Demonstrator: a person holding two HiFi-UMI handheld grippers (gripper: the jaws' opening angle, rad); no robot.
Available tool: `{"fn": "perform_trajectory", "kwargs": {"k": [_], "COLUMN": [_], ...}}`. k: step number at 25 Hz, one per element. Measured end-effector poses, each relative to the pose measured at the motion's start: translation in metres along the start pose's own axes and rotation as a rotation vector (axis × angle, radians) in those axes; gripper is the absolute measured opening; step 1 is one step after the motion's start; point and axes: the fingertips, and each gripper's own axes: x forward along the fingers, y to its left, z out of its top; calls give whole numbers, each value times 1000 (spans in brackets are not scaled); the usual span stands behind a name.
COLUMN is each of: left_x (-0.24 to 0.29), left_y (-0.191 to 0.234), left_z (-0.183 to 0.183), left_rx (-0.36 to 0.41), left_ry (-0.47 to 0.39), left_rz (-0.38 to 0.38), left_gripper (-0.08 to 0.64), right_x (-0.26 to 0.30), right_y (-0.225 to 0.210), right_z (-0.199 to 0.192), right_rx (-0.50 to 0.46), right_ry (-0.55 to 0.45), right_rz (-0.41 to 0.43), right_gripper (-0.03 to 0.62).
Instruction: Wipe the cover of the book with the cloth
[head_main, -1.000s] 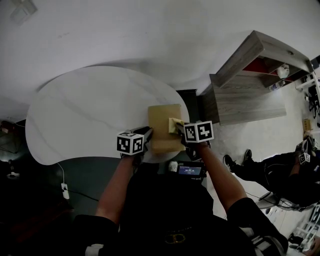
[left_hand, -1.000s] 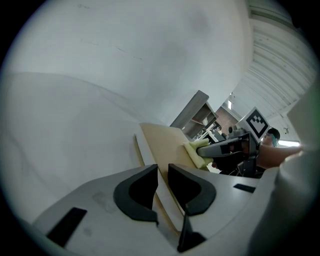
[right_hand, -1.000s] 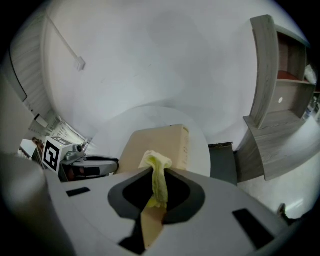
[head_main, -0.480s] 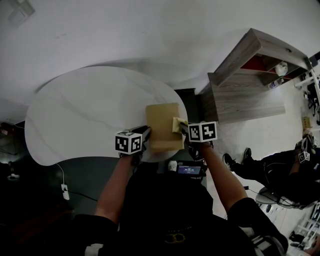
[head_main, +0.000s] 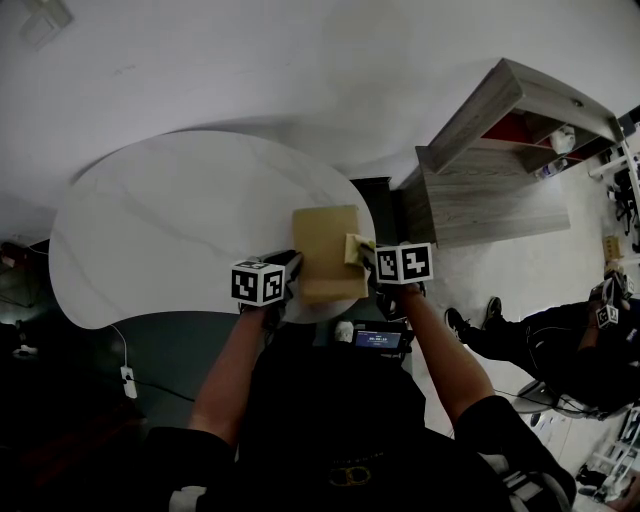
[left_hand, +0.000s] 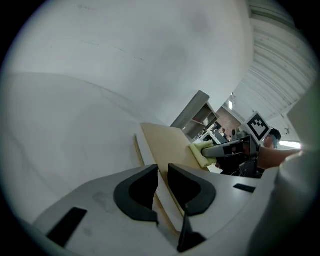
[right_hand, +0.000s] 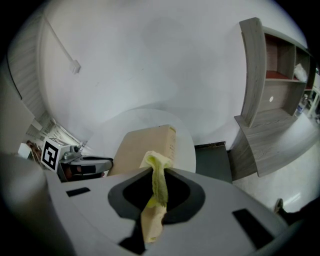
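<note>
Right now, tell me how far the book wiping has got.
Done: the right claw is clamped on the yellow cloth, and the left claw pinches the book at its near left edge, seemingly steadying it. In hand: the cloth sits on the cover's right edge. Left: I can't tell how much cover is wiped; most lies beyond the cloth.

From the head we look steeply down, high over the tabletop (head_main: 150, 230). Our left hand-held gripper (head_main: 290, 265) camera sits low and close, facing along the book (left_hand: 167, 142) toward the right hand-held gripper (left_hand: 209, 152). The right one's camera looks over it from the opposite side. All three share the book and both hand-held grippers.
</note>
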Motion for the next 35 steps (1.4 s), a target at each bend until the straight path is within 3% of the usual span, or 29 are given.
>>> {"fn": "perform_trajectory", "kwargs": {"k": [7, 12, 20, 35], "left_x": [0, 0, 0, -2], "left_y": [1, 0, 0, 0], "left_z": [1, 1, 1, 0], "left_rx": [-11, -18, -24, -35], "left_ry": [0, -1, -3, -19], "left_rz": [1, -7, -7, -6], "left_gripper": [64, 64, 63, 61], "right_x": [-2, 2, 15, 33], "right_y": [32, 64, 97, 104], "right_z": [7, -3, -24, -42], "right_rx": [-18, -26, -33, -97], "right_ry": [-9, 42, 122, 142], "right_rz": [86, 182, 263, 204], "right_gripper": [87, 87, 87, 87]}}
